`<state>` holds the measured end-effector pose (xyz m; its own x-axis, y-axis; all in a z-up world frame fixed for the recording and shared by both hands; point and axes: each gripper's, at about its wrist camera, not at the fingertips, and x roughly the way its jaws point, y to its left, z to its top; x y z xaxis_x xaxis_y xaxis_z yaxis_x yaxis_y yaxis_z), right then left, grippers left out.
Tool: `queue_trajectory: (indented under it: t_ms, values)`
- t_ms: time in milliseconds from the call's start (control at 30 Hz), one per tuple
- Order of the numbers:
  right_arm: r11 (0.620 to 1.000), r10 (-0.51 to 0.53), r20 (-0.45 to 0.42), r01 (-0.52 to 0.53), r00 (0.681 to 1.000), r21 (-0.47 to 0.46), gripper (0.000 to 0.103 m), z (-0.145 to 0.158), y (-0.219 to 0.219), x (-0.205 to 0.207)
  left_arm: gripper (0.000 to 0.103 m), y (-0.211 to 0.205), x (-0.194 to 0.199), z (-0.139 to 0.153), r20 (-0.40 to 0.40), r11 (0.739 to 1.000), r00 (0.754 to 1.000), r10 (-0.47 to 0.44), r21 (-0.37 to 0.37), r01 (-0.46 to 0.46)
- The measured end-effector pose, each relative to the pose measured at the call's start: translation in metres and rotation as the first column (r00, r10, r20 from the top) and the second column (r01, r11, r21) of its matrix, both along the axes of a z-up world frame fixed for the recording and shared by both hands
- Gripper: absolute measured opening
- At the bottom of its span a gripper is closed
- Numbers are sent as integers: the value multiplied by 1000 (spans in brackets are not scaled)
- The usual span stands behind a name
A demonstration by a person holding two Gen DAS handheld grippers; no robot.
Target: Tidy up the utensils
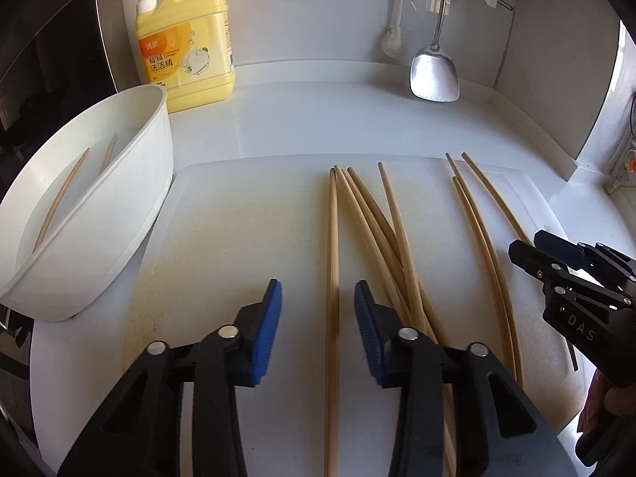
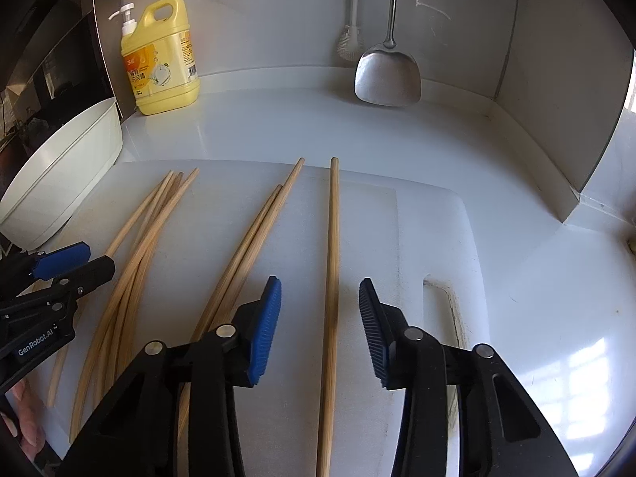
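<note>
Several wooden chopsticks (image 1: 369, 218) lie spread on a white cutting board (image 1: 238, 218). My left gripper (image 1: 318, 290) is open, low over the board, with one chopstick (image 1: 332, 278) between its fingers. A white oval container (image 1: 119, 198) to its left holds two chopsticks (image 1: 59, 198). My right gripper (image 2: 320, 290) is open over the board's right part, with a single chopstick (image 2: 333, 258) between its fingers. Each gripper shows in the other's view: the right one (image 1: 528, 246), the left one (image 2: 85, 260).
A yellow dish soap bottle (image 1: 187, 47) stands at the back left by a dark appliance (image 1: 43, 59). A metal spatula (image 1: 435, 71) and a brush (image 1: 391, 39) hang against the back wall. The side wall (image 2: 556, 119) closes the right.
</note>
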<state>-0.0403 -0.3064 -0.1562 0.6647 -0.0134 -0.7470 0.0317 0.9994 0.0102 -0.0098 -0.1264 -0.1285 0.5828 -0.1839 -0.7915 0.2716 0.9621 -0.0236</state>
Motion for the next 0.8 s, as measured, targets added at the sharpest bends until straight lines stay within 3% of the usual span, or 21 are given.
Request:
queue_trajectory:
  t_ms: [67, 167, 267, 533, 800]
  values:
    - [1000, 11, 4, -11, 1000, -21, 22, 0, 6, -1, 13, -2, -3, 0, 5, 1000, 1000, -16, 5, 16]
    - [999, 22, 11, -21, 1000, -43, 7, 0, 11, -2, 7, -5, -6, 0, 9, 1000, 1000, -25, 9, 25]
    - [998, 20, 15, -20, 1000, -57, 6, 0, 13, -3, 7, -3, -6, 0, -1, 1000, 1000, -20, -7, 20]
    - [1000, -12, 13, 11, 1000, 18, 6, 4, 6, -14, 7, 1, -9, 7, -38, 999, 999, -21, -32, 20]
    - [998, -11, 50, 8, 999, 66, 6, 45, 2, -32, 7, 8, -21, 54, -30, 998, 1000, 6, -65, -8]
